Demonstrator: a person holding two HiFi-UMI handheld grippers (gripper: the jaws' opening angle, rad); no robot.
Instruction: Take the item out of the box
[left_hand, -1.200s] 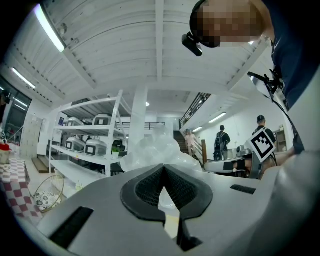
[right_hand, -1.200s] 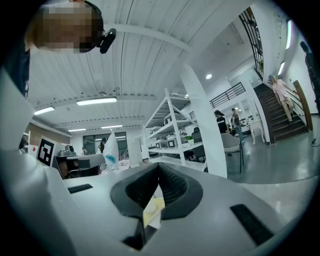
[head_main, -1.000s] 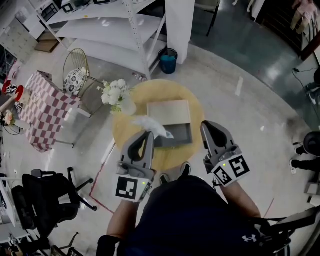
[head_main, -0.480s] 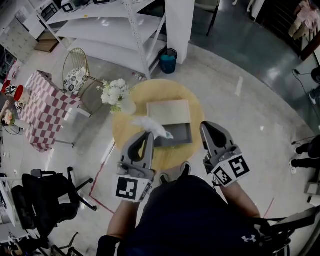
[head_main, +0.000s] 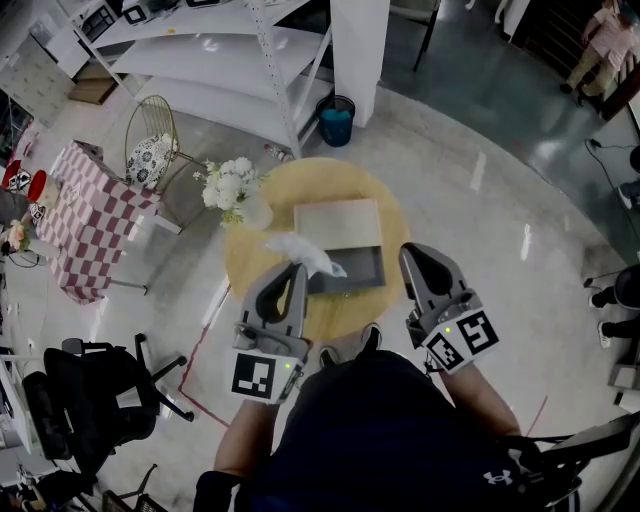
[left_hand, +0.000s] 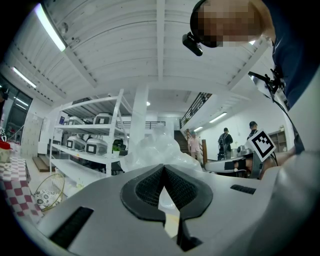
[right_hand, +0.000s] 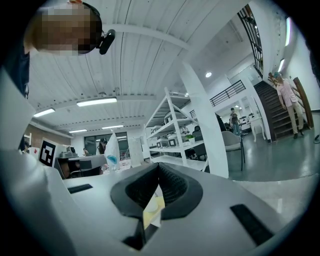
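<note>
Yellow round table (head_main: 392, 222), grey box (head_main: 360, 268) at centre

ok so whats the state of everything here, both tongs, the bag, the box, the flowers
left tongs: shut on the crinkled clear plastic bag
crinkled clear plastic bag: pinched, held up at the box's left edge
right tongs: shut, empty
grey box: open, pale lid laid back behind it
white flowers: upright on the round yellow table

Clear crumpled bag (head_main: 305, 252) — pinched by the left hand-held gripper (head_main: 296, 270) — overlaps the open grey box (head_main: 360, 268).
</note>
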